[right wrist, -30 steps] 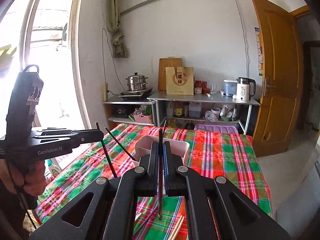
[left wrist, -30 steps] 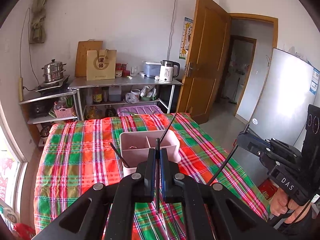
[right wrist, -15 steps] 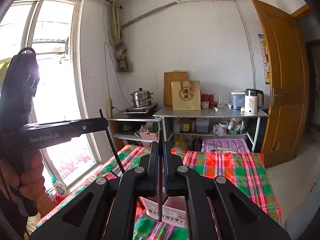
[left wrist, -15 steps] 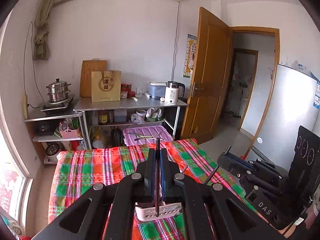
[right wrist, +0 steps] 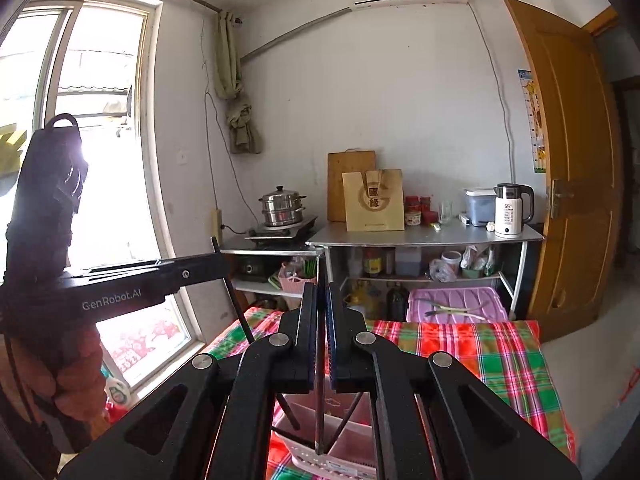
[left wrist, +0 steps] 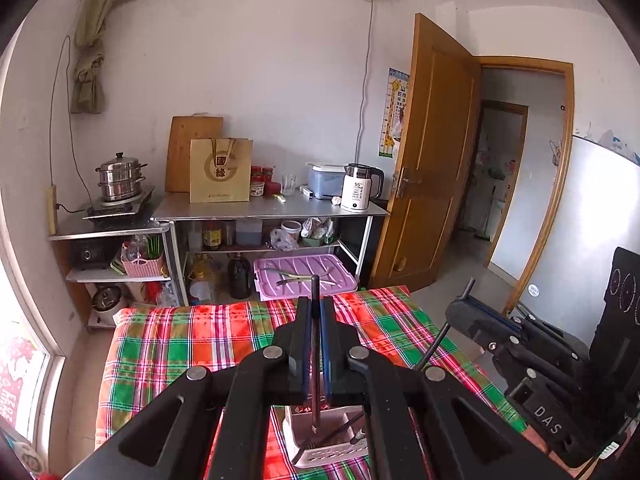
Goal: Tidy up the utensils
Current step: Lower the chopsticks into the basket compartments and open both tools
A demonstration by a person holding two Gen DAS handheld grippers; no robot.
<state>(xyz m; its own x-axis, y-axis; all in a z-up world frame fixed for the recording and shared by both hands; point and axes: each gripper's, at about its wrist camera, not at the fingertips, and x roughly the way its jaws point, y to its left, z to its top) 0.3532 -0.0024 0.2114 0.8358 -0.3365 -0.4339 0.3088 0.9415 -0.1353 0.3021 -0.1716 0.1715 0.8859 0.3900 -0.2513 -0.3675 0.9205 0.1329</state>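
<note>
The left gripper (left wrist: 316,320) clamps a dark chopstick (left wrist: 315,360) upright. The right gripper (right wrist: 321,312) clamps a second chopstick (right wrist: 319,400). Both hang above the pink utensil caddy (left wrist: 340,454) on the plaid tablecloth (left wrist: 180,344).

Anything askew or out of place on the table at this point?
Nothing spilled or damaged. The pink utensil holder stands upright on the plaid tablecloth, dark chopsticks leaning loosely inside. Each gripper, left and right, is shut on one dark chopstick above it.
</note>
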